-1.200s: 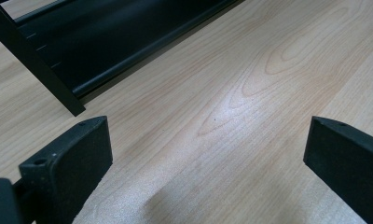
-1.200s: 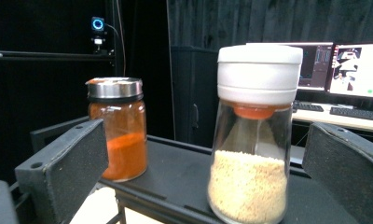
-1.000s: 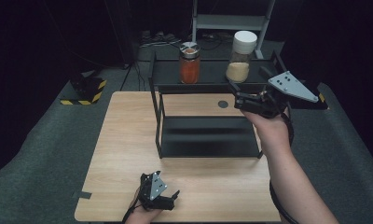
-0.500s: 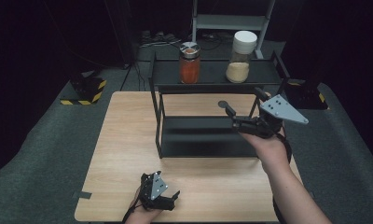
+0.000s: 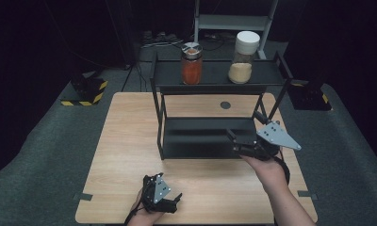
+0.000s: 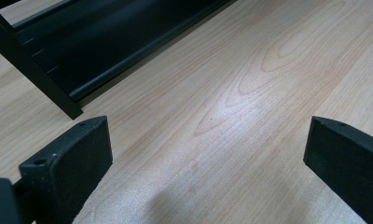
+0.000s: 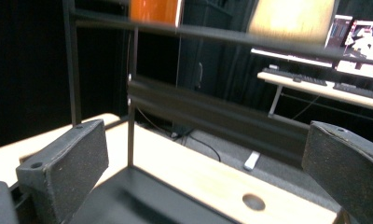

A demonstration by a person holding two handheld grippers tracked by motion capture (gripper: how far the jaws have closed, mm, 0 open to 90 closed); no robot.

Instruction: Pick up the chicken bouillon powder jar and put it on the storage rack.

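Black shelf (image 5: 215, 75) holds orange-filled jar (image 5: 192, 63) and tan-filled jar (image 5: 243, 57); both claws gape, empty.

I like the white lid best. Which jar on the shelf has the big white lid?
The jar of pale sandy stuff, at the right on the black rack's top shelf. The other jar, to its left, holds something orange-red and has a silvery lid.

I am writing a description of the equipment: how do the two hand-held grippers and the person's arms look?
Both grippers are black. The right gripper carries a grey three-cornered plate with small holes, and a black cable loops at the wrist. The left gripper has a smaller grey plate. Their jaw pads are black, blocky and rough. The forearms are bare, without sleeves.
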